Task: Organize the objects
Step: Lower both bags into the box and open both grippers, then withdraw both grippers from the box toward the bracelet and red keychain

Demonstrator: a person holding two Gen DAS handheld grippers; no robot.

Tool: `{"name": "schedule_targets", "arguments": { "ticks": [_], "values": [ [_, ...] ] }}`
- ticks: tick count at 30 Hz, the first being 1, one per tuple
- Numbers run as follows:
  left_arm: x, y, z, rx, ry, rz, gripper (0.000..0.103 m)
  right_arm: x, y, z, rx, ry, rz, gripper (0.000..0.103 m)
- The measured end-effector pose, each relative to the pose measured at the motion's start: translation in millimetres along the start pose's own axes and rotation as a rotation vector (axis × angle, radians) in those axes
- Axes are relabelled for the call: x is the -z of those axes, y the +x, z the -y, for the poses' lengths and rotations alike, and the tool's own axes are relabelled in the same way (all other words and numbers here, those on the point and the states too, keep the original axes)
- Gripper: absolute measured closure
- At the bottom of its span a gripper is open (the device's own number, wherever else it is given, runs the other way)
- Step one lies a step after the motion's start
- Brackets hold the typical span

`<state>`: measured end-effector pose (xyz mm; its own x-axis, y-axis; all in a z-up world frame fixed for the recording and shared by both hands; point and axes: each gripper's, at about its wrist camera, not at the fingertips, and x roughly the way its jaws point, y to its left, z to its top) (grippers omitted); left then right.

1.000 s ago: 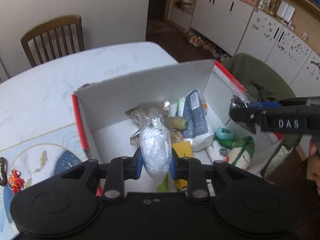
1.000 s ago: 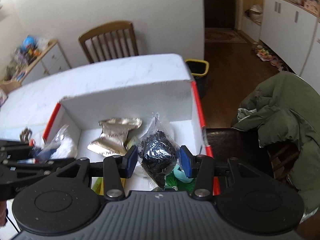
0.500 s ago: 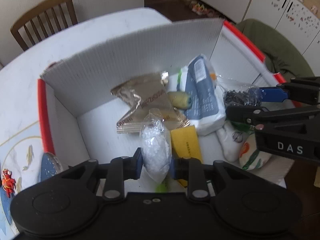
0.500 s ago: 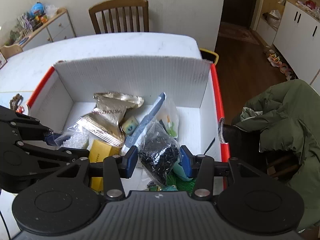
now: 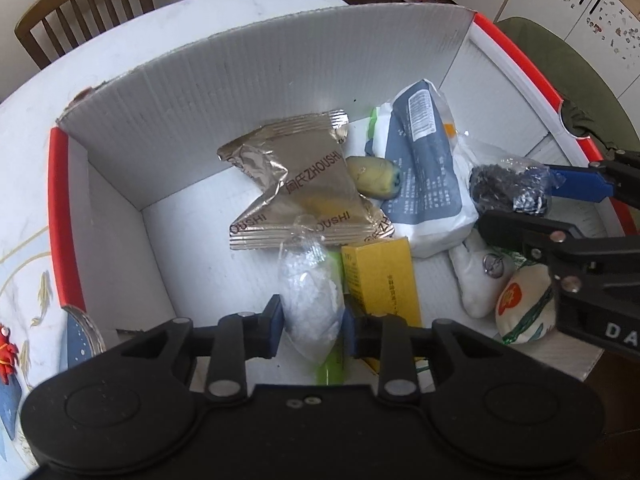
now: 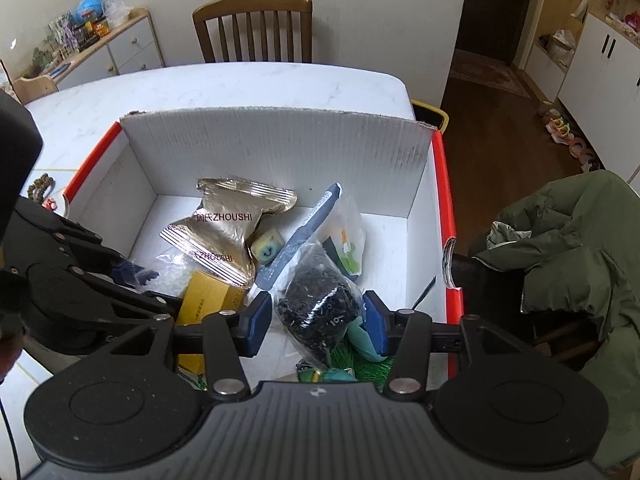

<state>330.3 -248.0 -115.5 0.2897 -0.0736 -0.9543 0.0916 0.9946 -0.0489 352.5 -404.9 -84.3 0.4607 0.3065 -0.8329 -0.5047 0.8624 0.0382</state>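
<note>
A white corrugated box (image 5: 240,92) (image 6: 280,136) with red rims stands on the white table. My left gripper (image 5: 312,320) is shut on a clear bag of white beads (image 5: 310,300), held inside the box near its front. My right gripper (image 6: 316,316) is shut on a clear bag of black pieces (image 6: 316,304) (image 5: 508,190), over the box's right half. In the box lie a gold snack packet (image 5: 304,184) (image 6: 224,224), a yellow carton (image 5: 382,276) (image 6: 206,292), a blue-and-white pouch (image 5: 424,168), a yellow-green toy (image 5: 374,178) and white cloth toys (image 5: 520,304).
A wooden chair (image 6: 256,28) stands behind the table. To the right, a green jacket (image 6: 568,248) hangs over another chair. A placemat with a red figure (image 5: 8,352) lies left of the box. White cabinets (image 6: 596,64) and a yellow bin (image 6: 432,114) stand to the right.
Both grippers have come down and forward into the box with their bags still held. The box's contents now fill more of each view.
</note>
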Motion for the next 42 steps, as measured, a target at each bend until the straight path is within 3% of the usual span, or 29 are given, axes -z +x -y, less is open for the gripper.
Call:
{"name": "schedule_targets", "arguments": {
  "ticks": [2, 6, 15, 24, 42],
  "values": [
    [1, 0, -1, 0.004, -0.001, -0.003, 0.073, 0, -3, 2, -0.010, 0.013, 0.007, 0.047],
    [4, -2, -4, -0.005, -0.002, 0.004, 0.062, 1, -7, 5, -0.023, 0.033, 0.014, 0.047],
    [15, -17, -2, 0.015, 0.001, 0.052, 0.049, 2, -21, 5, -0.034, 0.044, 0.037, 0.047],
    [18, -48, 13, 0.053, 0.015, 0.161, 0.030, 0, -44, -2, -0.037, 0.059, 0.075, 0.047],
    [49, -125, -26, 0.085, 0.002, 0.375, 0.019, -11, -97, -50, -0.067, 0.055, 0.187, 0.038]
  ]
}}
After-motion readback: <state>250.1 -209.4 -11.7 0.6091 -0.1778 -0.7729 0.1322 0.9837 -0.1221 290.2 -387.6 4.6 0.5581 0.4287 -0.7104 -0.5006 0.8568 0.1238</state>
